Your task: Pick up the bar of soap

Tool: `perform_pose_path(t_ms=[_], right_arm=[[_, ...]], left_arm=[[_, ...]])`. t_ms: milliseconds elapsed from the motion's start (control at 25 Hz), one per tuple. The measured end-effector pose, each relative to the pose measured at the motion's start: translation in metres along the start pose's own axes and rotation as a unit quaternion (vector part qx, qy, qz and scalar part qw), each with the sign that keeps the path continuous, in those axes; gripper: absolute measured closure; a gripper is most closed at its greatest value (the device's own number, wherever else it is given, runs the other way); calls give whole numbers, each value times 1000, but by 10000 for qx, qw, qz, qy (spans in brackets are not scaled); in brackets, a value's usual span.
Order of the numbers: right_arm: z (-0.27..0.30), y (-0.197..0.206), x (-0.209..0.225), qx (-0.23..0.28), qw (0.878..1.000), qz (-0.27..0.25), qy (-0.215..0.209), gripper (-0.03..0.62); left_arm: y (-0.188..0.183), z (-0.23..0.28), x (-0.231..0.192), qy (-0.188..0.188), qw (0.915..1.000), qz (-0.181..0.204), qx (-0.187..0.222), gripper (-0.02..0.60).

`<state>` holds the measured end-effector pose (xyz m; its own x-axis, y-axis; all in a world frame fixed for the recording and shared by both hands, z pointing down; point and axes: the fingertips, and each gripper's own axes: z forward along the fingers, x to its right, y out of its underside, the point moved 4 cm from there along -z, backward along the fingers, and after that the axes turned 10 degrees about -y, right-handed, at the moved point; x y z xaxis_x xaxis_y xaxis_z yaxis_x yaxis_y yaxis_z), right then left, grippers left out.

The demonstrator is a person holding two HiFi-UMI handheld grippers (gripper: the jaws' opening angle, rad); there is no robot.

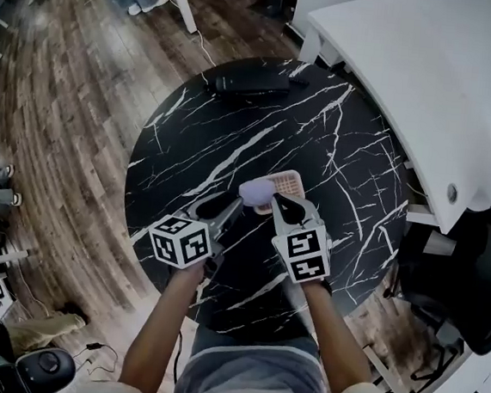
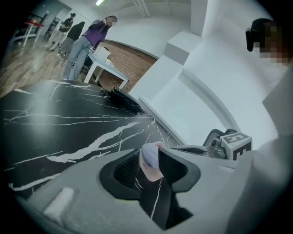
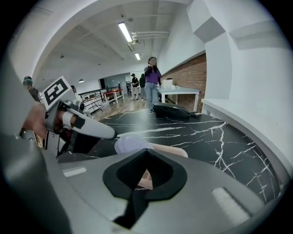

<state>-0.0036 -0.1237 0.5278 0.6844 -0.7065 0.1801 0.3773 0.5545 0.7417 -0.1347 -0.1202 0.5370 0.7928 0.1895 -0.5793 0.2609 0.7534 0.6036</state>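
A lavender bar of soap [image 1: 256, 190] rests on the left end of a pink gridded soap dish [image 1: 290, 183] on the round black marble table [image 1: 320, 138]. My left gripper [image 1: 232, 206] reaches it from the near left. In the left gripper view the soap [image 2: 149, 155] stands between the spread jaws of that gripper [image 2: 151, 161], close against the right one and not pinched. My right gripper [image 1: 281, 205] is at the dish's near edge. In the right gripper view its jaws [image 3: 146, 169] look closed on that edge, with the soap [image 3: 130, 144] just beyond.
A flat black device [image 1: 248, 83] lies at the table's far edge. A large white curved counter [image 1: 429, 88] runs close along the table's right side. Wooden floor [image 1: 70, 131] lies to the left, and people [image 3: 151, 82] stand far off by a white table.
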Motion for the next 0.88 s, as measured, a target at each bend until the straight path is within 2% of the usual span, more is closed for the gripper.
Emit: perform_pose_path(t_ms=[120,320,880], right_arm=[[8,2,6,-18,9999,103,-27,591],[13,4,11,-61,9998,180,-111,591],[17,14,22,-164,9996,200,-126,591]], left_arm=[[0,8,-3,13,9999,-107,-79,431],[7,19,1,363,9945,-953,-219,417],[9,41,7,498,9929,-1008,-376,416]])
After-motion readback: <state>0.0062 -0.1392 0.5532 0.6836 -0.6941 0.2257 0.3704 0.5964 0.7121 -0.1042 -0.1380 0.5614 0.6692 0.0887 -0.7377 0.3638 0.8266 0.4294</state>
